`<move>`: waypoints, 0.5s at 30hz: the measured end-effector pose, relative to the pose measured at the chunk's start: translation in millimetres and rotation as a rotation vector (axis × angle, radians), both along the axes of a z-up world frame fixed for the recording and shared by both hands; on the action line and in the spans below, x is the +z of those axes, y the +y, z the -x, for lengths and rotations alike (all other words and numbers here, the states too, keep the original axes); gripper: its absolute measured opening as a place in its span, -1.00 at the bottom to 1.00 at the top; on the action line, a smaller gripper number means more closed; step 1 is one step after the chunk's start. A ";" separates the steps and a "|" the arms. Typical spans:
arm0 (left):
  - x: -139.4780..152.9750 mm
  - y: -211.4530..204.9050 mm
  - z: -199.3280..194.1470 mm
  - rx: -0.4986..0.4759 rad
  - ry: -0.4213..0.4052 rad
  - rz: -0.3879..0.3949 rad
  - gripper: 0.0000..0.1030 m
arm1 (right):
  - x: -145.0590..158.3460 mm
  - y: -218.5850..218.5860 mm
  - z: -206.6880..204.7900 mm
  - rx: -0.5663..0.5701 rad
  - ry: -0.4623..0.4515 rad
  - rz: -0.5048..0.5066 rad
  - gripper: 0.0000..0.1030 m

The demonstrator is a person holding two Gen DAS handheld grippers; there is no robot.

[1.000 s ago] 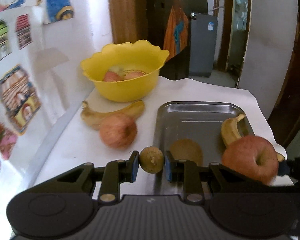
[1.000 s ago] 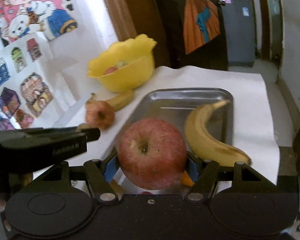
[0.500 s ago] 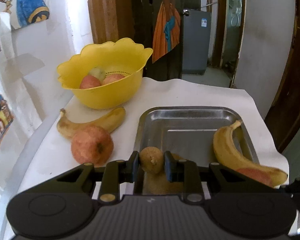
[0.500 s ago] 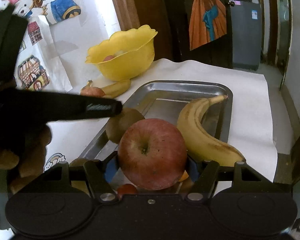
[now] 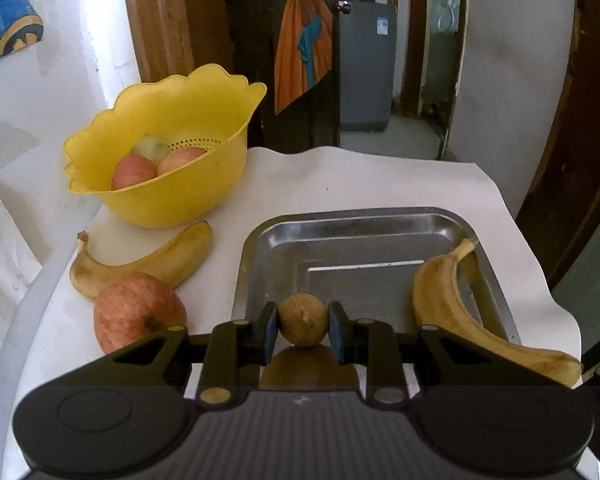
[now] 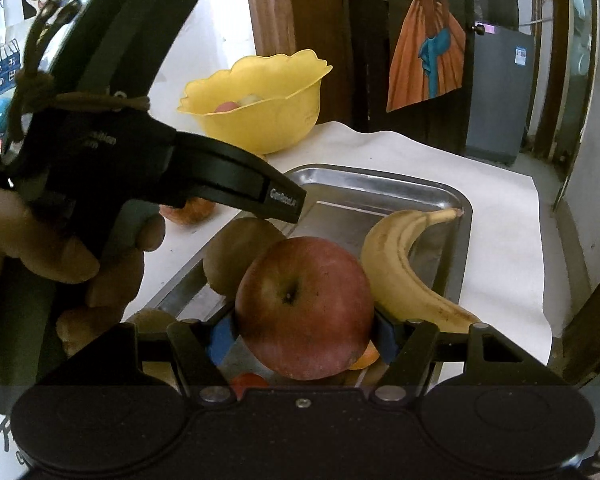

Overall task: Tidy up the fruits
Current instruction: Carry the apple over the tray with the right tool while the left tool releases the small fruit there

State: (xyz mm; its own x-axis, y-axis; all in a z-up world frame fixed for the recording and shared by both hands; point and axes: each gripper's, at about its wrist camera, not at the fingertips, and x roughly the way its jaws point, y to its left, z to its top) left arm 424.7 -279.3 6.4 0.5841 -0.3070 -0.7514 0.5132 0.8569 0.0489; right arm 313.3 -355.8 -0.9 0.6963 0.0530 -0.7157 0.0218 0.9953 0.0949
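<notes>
Kiwi, small, light and probably soft under thin skin, sits pinched at its middle between the narrowly parted left gripper fingers over the tray, while the wide-spread right gripper clamps a heavier, firmer, smooth apple across its widest part.

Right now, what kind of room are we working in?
Probably a home, perhaps a child's room: cartoon stickers on the wall, a wooden door frame, and a paper-covered table with a yellow fruit bowl.

Worktop: tray at centre, one banana in it at 3 o'clock; bowl at 10 o'clock, apples inside; second banana and an apple at 9 o'clock.
</notes>
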 end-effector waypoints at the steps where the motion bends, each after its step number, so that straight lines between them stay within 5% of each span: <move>1: -0.9 -0.2 -1.0 -0.005 0.007 -0.004 -0.44 | -0.2 0.7 -0.7 -0.001 0.002 0.006 0.36; 10: -4.2 3.2 -6.5 0.018 0.062 0.003 -0.32 | -2.3 4.6 -8.0 0.000 0.006 0.034 0.37; 15: 1.9 14.4 -3.3 0.046 0.048 0.024 0.08 | -2.5 8.8 -7.2 0.006 0.004 0.046 0.42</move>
